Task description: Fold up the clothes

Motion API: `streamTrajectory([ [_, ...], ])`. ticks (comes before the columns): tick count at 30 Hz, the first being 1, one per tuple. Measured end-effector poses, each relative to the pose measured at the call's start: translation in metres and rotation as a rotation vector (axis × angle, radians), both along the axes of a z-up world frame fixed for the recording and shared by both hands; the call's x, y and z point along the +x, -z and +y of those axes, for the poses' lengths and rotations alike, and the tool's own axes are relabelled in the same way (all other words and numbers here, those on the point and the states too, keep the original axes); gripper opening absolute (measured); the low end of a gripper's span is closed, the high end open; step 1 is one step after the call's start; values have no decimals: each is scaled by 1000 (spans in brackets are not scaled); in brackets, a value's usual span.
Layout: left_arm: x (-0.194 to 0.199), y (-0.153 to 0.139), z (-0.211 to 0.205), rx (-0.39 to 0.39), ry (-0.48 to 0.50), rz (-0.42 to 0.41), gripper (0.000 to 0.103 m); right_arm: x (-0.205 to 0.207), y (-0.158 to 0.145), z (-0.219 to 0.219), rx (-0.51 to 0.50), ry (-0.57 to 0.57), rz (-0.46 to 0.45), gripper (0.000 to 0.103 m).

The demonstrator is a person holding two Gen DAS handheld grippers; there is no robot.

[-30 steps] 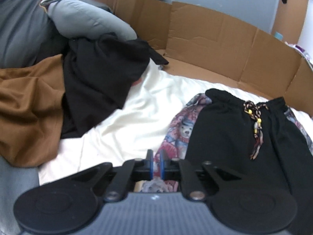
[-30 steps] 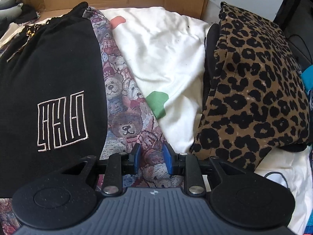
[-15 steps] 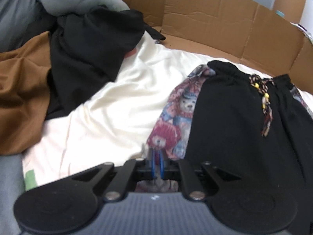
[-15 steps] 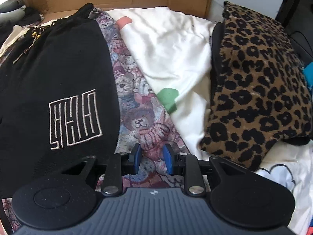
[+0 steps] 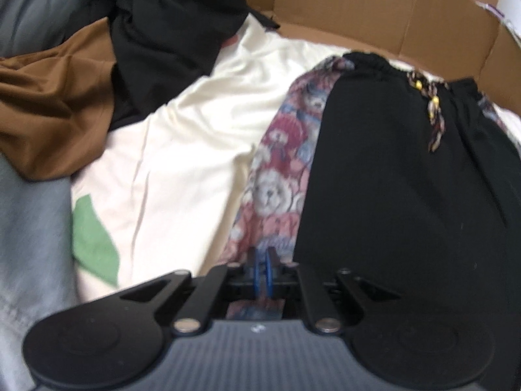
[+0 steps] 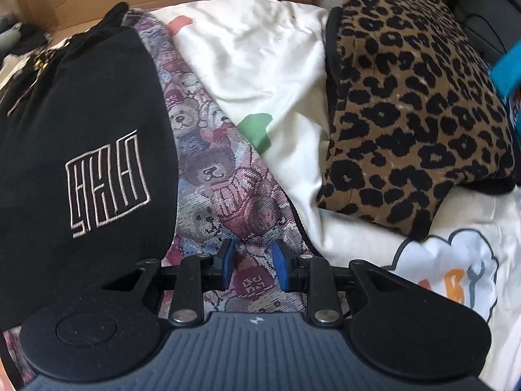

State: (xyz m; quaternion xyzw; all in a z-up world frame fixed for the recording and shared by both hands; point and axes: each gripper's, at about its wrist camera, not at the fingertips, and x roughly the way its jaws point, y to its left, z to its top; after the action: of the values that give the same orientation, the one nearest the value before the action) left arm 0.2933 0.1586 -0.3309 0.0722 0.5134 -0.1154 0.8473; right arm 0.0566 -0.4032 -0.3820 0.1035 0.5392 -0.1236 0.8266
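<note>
Black shorts (image 5: 407, 176) with a beaded drawstring (image 5: 434, 120) lie flat on a teddy-bear print garment (image 5: 276, 176) that sticks out along both sides. My left gripper (image 5: 262, 272) is shut, its blue pads pinching the left edge of the bear-print garment. In the right wrist view the shorts (image 6: 81, 123) show a white embroidered logo (image 6: 107, 182). The bear-print garment (image 6: 221, 179) runs along their right side. My right gripper (image 6: 253, 263) hovers open just above that print, nothing between its pads.
A cream sheet (image 5: 182, 150) with green patches covers the bed. Brown cloth (image 5: 55, 110), black cloth (image 5: 169, 36) and grey bedding are heaped at left. Cardboard walls (image 5: 374, 9) line the back. A leopard-print cushion (image 6: 413, 110) lies at right.
My left gripper has moved forward and down onto the edge of the bear-print garment, and its pads have come together on it. My right gripper has crept forward along the print and stays open.
</note>
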Motion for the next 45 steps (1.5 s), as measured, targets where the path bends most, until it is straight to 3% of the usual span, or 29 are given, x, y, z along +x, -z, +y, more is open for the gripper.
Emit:
streamTrajectory([
  [6,-5,-10,8,9,-94,64,7,-2,-1,1,9,7,34,38],
  [10,-16,-13,7,33,-71,71,9,-8,-2,0,22,29,48,44],
  [20,-19,-10,37,35,-43,165,9,-24,-9,-7,50,59,48,44],
  [23,-17,-17,42,62,-24,147,9,-33,-18,-12,73,66,-2,44],
  [28,-18,-35,51,32,21,109,12,-47,-33,-21,80,86,-57,44],
  [39,-50,-62,72,-23,74,85,12,-37,-6,-3,60,32,47,43],
  [42,-65,-63,83,-32,67,84,12,-29,-16,0,53,36,66,43],
  [45,-80,-59,91,-35,46,81,14,-14,-41,8,47,-15,27,43],
])
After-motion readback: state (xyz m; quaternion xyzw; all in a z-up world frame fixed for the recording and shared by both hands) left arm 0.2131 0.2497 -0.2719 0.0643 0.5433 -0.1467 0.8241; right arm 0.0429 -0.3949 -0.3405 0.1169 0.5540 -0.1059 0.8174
